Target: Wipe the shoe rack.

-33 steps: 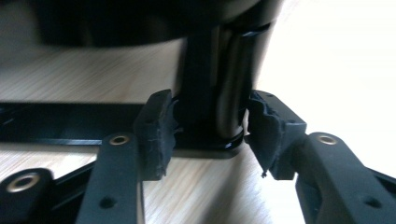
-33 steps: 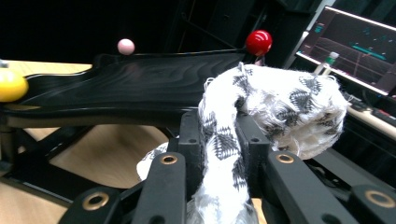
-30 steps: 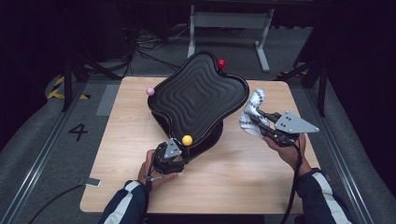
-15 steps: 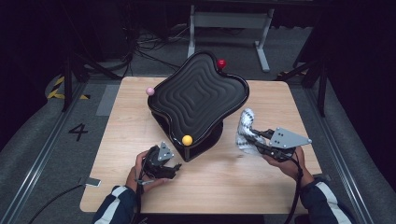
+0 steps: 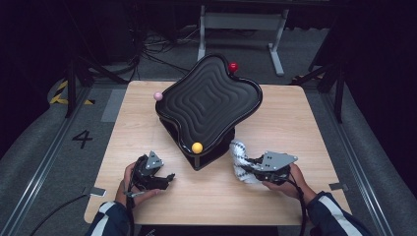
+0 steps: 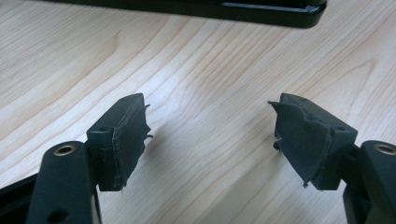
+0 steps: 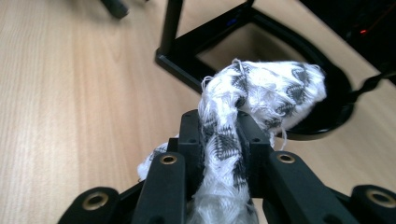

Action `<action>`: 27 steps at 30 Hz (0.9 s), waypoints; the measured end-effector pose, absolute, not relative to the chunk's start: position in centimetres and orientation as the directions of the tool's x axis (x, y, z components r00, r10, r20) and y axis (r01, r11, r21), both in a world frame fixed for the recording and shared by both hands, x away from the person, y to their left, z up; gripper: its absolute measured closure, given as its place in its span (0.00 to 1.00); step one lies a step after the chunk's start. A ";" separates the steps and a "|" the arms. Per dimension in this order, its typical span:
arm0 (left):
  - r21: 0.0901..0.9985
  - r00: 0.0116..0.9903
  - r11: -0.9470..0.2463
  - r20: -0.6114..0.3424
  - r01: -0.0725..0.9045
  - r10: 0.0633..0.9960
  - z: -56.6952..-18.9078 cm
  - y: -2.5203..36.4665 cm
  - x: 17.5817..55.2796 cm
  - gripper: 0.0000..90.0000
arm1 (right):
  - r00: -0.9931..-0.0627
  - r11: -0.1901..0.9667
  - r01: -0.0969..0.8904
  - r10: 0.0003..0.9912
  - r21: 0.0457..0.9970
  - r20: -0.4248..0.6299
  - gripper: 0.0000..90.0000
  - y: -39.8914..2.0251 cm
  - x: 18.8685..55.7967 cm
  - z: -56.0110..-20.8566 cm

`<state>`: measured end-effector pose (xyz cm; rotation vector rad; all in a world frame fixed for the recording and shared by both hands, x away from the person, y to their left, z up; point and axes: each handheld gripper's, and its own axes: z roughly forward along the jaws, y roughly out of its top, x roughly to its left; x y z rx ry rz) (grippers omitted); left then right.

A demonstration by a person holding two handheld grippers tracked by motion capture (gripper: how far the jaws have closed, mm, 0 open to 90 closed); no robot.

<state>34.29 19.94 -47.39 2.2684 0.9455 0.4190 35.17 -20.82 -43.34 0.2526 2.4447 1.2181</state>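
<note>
While the right tongs [image 7: 219, 135] clamped a black-and-white cloth [image 7: 261, 88] between their pads, the bundle stuck out past the tips and hung down behind them as well. In the high view these tongs [image 5: 248, 164] lay low over the table [image 5: 295, 123], held from the near right by a hand [image 5: 285, 179], and the cloth [image 5: 239, 160] bulged at their tips, just beside the black base [image 5: 206, 157] of a wavy black tray [image 5: 209, 105]. In the right gripper view that base [image 7: 187, 60] lay just beyond the cloth; whether cloth and base touched could not be told.

The left tongs [image 6: 210, 135] stood wide with nothing between them, and their jaws had just been opening. Bare wood of the table [image 6: 210, 70] lay under and beyond their worn pads, and a black edge [image 6: 261, 11] crossed the far side of that view. In the high view the left tongs [image 5: 167, 178] sat in a hand [image 5: 135, 182] near the front of the table, apart from the tray's base, which lay ahead and to their right.

A yellow ball [image 5: 197, 147] sat on the tray's near corner, between the two tongs and beyond them. A pink ball [image 5: 158, 96] sat at the tray's left corner, well beyond the left tongs, and a red ball [image 5: 233, 67] sat at its far corner, farthest from both.
</note>
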 end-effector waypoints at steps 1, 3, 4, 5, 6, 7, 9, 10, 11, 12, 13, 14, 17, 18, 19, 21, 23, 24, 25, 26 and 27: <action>0.663 0.687 -0.535 0.043 0.524 0.726 -47.4 20.1 34.3 0.28 | -0.912 0.611 -0.015 0.317 0.792 -0.262 0.84 -20.4 35.1 -43.6; 0.663 0.683 -0.532 0.042 0.527 0.729 -47.5 20.4 34.2 0.28 | -0.919 0.622 -0.018 0.298 0.783 -0.258 0.84 -20.0 35.0 -43.9; 0.660 0.683 -0.535 0.044 0.527 0.729 -47.5 20.6 34.2 0.28 | -0.921 0.627 -0.020 0.291 0.779 -0.258 0.84 -19.8 34.9 -44.1; 0.663 0.681 -0.529 0.039 0.530 0.731 -47.6 20.8 34.1 0.28 | -0.925 0.629 -0.022 0.281 0.777 -0.254 0.84 -19.6 34.9 -44.3; 0.660 0.683 -0.530 0.035 0.533 0.730 -47.6 21.0 34.1 0.28 | -0.929 0.636 -0.019 0.274 0.772 -0.249 0.84 -19.4 34.8 -44.4; 0.657 0.683 -0.530 0.032 0.536 0.730 -47.5 21.3 34.1 0.28 | -0.933 0.643 -0.023 0.261 0.766 -0.248 0.84 -19.2 34.7 -44.6; 0.664 0.672 -0.514 0.023 0.544 0.740 -47.6 21.6 34.1 0.28 | -0.944 0.652 -0.027 0.233 0.758 -0.234 0.84 -18.8 34.5 -45.0; 0.666 0.669 -0.509 0.020 0.545 0.743 -47.7 21.8 34.1 0.27 | -0.949 0.658 -0.034 0.214 0.753 -0.230 0.83 -18.6 34.3 -45.1; 0.666 0.666 -0.506 0.020 0.548 0.746 -47.7 22.0 34.1 0.27 | -0.955 0.664 -0.043 0.193 0.747 -0.226 0.83 -18.3 34.0 -45.2; 0.669 0.661 -0.497 0.010 0.553 0.750 -47.7 22.0 34.1 0.27 | -0.958 0.670 -0.052 0.177 0.740 -0.227 0.83 -18.1 33.8 -45.4; 0.670 0.658 -0.495 0.012 0.553 0.753 -47.7 22.1 34.1 0.27 | -0.961 0.676 -0.059 0.161 0.735 -0.225 0.83 -17.8 33.6 -45.5; 0.669 0.658 -0.490 0.003 0.558 0.753 -47.8 22.2 34.1 0.27 | -0.964 0.681 -0.062 0.148 0.729 -0.220 0.82 -17.6 33.5 -45.6; 0.671 0.661 -0.490 0.000 0.557 0.751 -47.8 22.1 34.2 0.26 | -0.973 0.698 -0.078 0.103 0.712 -0.207 0.81 -16.9 33.0 -46.0; 0.671 0.662 -0.494 0.005 0.554 0.749 -47.8 22.1 34.2 0.26 | -0.975 0.702 -0.084 0.090 0.708 -0.204 0.81 -16.7 32.9 -46.2; 0.671 0.659 -0.486 -0.005 0.560 0.752 -47.8 22.1 34.3 0.26 | -0.978 0.707 -0.092 0.069 0.701 -0.197 0.80 -16.5 32.8 -46.3; 0.674 0.663 -0.490 0.001 0.552 0.749 -47.9 22.0 34.4 0.25 | -0.980 0.713 -0.102 0.047 0.694 -0.193 0.79 -16.1 32.5 -46.5; 0.676 0.662 -0.485 -0.006 0.555 0.749 -47.9 21.9 34.4 0.25 | -0.981 0.714 -0.107 0.036 0.691 -0.189 0.77 -16.0 32.4 -46.6; 0.676 0.659 -0.481 -0.008 0.558 0.752 -47.9 21.9 34.4 0.25 | -0.982 0.714 -0.111 0.030 0.692 -0.188 0.76 -15.9 32.4 -46.6; 0.674 0.661 -0.483 -0.009 0.559 0.751 -47.9 21.9 34.4 0.25 | -0.982 0.714 -0.112 0.026 0.692 -0.186 0.76 -15.9 32.3 -46.6; 0.673 0.663 -0.487 -0.006 0.556 0.749 -47.9 21.9 34.4 0.25 | -0.982 0.714 -0.113 0.025 0.691 -0.187 0.76 -15.9 32.3 -46.6; 0.674 0.663 -0.487 -0.006 0.556 0.748 -47.9 21.9 34.5 0.24 | -0.982 0.714 -0.112 0.027 0.692 -0.186 0.75 -15.9 32.3 -46.6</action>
